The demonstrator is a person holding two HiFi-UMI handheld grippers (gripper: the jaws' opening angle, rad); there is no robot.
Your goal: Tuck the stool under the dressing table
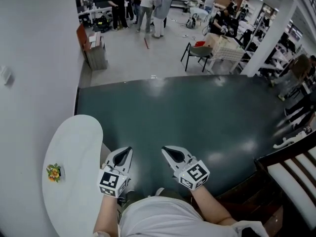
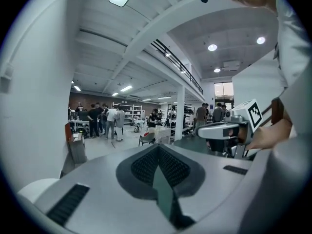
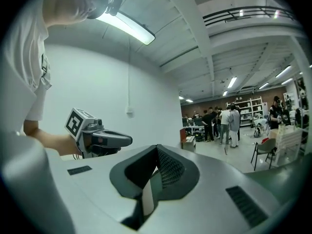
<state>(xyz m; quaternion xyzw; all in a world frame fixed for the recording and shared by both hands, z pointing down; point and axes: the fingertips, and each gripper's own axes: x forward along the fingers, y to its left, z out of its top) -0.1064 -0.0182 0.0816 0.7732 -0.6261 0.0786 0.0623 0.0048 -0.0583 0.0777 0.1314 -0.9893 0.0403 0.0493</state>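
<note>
White dressing table (image 1: pixel 79 147) sits just left of the left gripper (image 1: pixel 126 153) — farther from the right gripper (image 1: pixel 168 152); both jaws closed, empty — stool unseen.

Bright ceiling tube (image 3: pixel 127 26) overhead — mat (image 1: pixel 197 122) glare, fisheye-warped dark edges.

The dressing table (image 1: pixel 74 157) runs off the bottom edge, the chair (image 1: pixel 292 174) is clipped at right, and the distant people (image 1: pixel 143 4) are too small to read.
</note>
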